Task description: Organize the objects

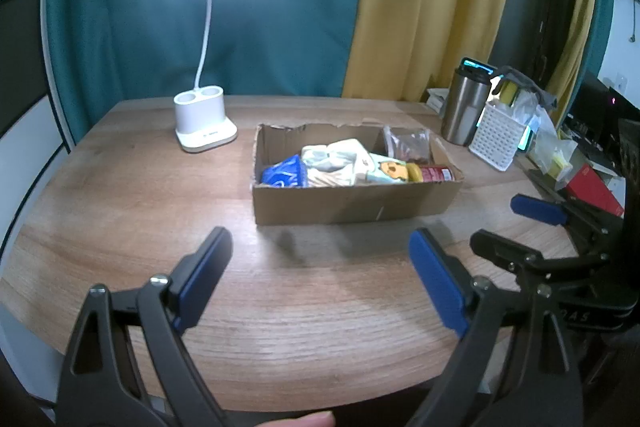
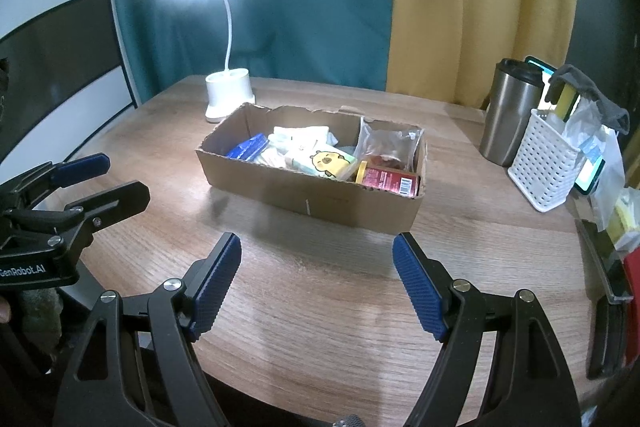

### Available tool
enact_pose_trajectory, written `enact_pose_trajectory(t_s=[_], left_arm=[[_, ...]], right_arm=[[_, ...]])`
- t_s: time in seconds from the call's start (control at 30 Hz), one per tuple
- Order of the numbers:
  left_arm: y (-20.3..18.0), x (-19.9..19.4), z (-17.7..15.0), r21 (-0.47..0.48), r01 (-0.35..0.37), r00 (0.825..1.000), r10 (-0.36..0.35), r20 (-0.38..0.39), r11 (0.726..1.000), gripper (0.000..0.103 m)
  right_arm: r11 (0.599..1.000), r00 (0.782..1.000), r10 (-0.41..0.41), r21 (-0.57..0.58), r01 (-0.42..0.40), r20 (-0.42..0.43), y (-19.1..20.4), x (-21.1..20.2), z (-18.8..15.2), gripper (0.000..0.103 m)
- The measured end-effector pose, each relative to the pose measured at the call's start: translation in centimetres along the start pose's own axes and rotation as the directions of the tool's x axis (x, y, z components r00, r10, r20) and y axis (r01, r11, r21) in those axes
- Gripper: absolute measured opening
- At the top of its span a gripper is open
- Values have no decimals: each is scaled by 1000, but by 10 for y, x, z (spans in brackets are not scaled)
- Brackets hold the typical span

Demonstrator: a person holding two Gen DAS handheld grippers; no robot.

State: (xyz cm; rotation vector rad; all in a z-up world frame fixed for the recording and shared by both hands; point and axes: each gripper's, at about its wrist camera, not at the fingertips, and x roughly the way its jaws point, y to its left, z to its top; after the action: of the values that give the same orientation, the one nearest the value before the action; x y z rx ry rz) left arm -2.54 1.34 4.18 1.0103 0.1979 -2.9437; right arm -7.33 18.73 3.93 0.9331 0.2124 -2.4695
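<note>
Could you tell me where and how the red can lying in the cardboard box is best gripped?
Grip the red can across its round body, coming from above: it lies on its side in the cardboard box, by the near wall, with the yellow cap towards the packets.

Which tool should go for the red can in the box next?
Right, probably. The red can lies at the cardboard box's right end, nearest the right tool, which is open and empty. The left tool faces the box's other end.

We see a lit white desk lamp (image 1: pixel 206 123) back left, steel tumbler (image 2: pixel 510 115) touching a white perforated basket (image 2: pixel 544 167) on the right, teal curtain (image 1: pixel 200 27) and yellow curtain (image 1: pixel 424 7) behind.
</note>
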Motion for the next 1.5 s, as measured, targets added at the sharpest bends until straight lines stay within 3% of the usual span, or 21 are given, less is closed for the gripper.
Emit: enact_pose_trajectory(t_s=[1.5], left_arm=[[6,8,1,4,-1,1000,1,-15,1000,91]], right_arm=[[1000,1000,-6,15,6,-27,-5,11,2,81]])
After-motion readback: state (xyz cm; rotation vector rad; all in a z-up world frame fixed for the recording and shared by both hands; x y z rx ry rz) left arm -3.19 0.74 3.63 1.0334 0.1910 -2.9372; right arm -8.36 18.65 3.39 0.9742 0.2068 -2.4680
